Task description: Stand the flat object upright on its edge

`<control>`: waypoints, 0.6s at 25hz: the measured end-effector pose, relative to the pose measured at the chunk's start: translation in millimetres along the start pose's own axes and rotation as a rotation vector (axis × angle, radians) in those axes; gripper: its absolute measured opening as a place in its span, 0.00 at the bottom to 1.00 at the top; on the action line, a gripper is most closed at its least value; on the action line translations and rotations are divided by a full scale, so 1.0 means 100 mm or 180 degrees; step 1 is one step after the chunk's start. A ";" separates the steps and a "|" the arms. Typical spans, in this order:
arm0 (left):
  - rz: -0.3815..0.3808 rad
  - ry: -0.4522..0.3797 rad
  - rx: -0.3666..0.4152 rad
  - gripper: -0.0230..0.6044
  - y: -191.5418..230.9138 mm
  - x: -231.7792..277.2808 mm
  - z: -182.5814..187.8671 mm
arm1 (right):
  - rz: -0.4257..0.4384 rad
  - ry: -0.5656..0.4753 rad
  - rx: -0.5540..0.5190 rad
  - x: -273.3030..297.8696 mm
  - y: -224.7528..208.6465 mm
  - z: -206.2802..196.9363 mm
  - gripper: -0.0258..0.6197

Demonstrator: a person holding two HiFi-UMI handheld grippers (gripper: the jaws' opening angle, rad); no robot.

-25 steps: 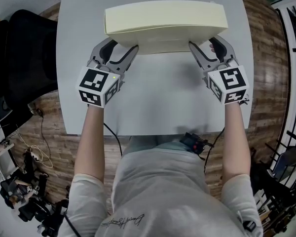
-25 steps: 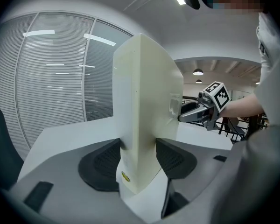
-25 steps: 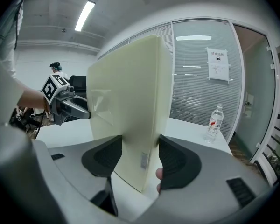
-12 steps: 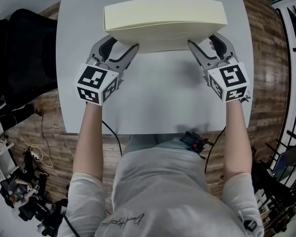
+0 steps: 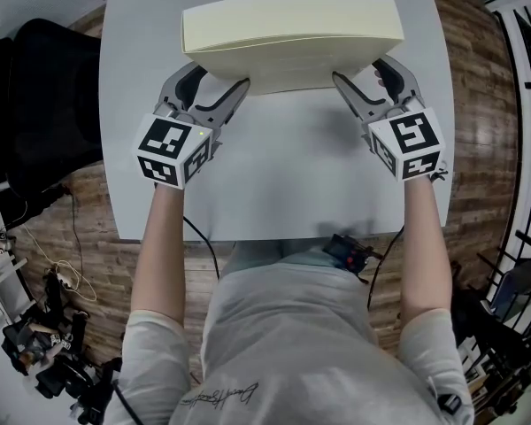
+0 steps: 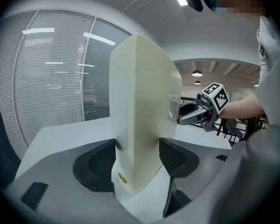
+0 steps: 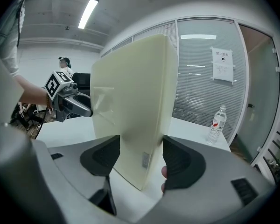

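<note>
— What lay round the work?
— A white table (image 5: 283, 166), smooth-topped. A black chair (image 5: 44, 96) stood off its left side. The plank floor (image 5: 478, 104) ran beyond, with cables (image 5: 66, 273) tangled on it. A clear bottle (image 7: 218, 120) stood on the table beyond the slab, well apart from it. There were slatted blinds (image 6: 51, 78) behind glass.

— And the piece itself?
— A cream slab (image 5: 292, 38), upright on its long edge across the far half of the table. It was matte and hard-looking, with rounded corners. A round yellow sticker (image 6: 122, 177) sat low on its left end and a small grey label (image 7: 144, 160) low on its right.

— The grippers?
— The left gripper (image 5: 214, 82) straddled the left end and the right gripper (image 5: 363, 73) the right end. Both sets of jaws had just been opening and stood spread. The black ribbed pads (image 6: 100, 164) sat just beside the slab's faces; I could not tell whether they touched.

— Anything in the bottle?
— It had a red label, but it was too small to judge the fill.
</note>
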State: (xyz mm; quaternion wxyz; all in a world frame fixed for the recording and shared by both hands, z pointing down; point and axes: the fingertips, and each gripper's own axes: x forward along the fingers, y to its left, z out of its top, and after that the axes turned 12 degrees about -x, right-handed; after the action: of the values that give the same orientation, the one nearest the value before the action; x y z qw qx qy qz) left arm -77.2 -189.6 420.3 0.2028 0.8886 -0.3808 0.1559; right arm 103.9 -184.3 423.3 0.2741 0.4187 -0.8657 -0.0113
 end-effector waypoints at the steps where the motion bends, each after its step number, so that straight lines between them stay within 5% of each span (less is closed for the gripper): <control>1: 0.0010 -0.0005 -0.0011 0.51 0.00 0.00 0.00 | -0.0012 0.0006 -0.0001 0.00 0.00 0.00 0.47; 15: 0.0118 -0.0100 -0.0141 0.56 0.00 -0.02 0.00 | -0.0190 0.0071 0.0071 -0.03 -0.01 -0.06 0.48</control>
State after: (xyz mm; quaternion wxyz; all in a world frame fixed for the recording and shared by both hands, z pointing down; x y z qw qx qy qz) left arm -79.2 -188.2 419.7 0.2135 0.8790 -0.4036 0.1372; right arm 109.1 -181.9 426.9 0.2786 0.4475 -0.8498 -0.0051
